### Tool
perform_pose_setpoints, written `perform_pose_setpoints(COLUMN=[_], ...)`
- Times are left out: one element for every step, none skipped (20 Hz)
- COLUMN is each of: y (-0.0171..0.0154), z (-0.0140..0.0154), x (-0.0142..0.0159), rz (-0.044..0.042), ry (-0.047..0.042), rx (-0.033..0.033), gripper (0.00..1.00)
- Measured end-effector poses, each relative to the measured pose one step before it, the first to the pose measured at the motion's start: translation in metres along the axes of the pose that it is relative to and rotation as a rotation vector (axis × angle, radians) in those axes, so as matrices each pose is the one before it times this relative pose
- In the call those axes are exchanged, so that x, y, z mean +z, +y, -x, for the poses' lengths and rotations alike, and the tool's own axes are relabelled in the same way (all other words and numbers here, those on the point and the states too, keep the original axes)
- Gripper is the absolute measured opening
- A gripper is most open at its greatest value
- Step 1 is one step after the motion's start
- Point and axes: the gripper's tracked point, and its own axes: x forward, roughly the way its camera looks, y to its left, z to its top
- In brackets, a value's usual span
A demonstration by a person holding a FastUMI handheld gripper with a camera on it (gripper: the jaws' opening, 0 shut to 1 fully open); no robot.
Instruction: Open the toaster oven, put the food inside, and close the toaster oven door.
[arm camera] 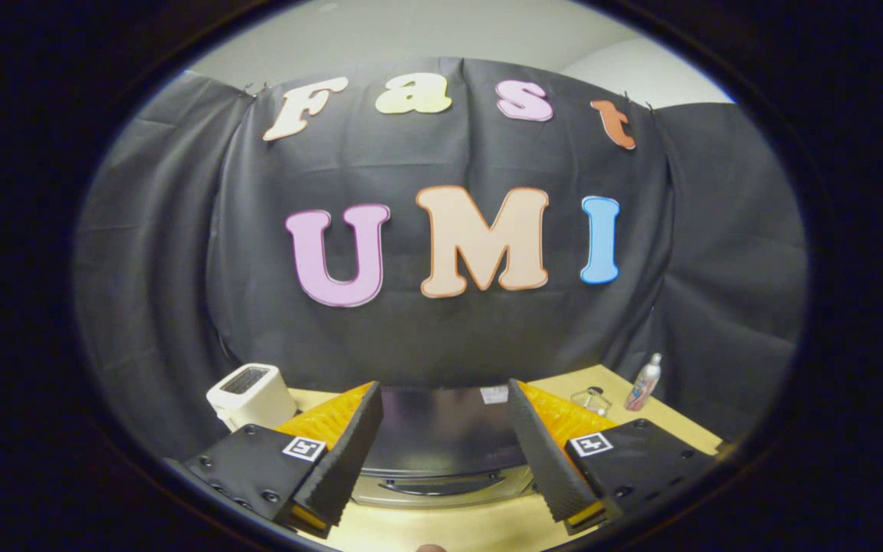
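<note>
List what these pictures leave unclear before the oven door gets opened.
- Toaster oven: in the gripper view the fingers cover both its sides; its top and a handle-like bar show, so whether the door is shut can't be confirmed.
- Food: none can be picked out.
- Clear item on the table: too small to identify.
- Bottle: label too small.
- Gripper: open, holding nothing.

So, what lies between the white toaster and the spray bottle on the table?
In the gripper view, the toaster oven stands between the white toaster and the spray bottle, with a small clear glass beside the bottle. The open gripper frames the oven.
</note>
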Motion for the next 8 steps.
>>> perform_pose_setpoints(y=[0.00115,-0.00081,0.00072,0.00094,0.00053,-0.00033,0.00119,-0.00028], z=[0.00339,0.00366,0.00319,0.00204,0.00288,0.00189,0.00109,0.00075], x=[0.01555,0.01545,0.01413,0.01047,0.00876,0.00659,0.00535,0.00402], rz=[0.00295,0.00645,0.00699,0.00641,0.00574,0.00194,0.00095,-0.00373], ry=[-0.01671,-0.0189,-0.01915,-0.01697,-0.01142,-0.0119,-0.01224,-0.01291], rx=[0.00611,0.00225,0.00288,0.00294,0.00221,0.00595,0.00288,0.00282], gripper=[0.99,0.99,0.99,0.99,0.99,0.99,0.99,0.99])
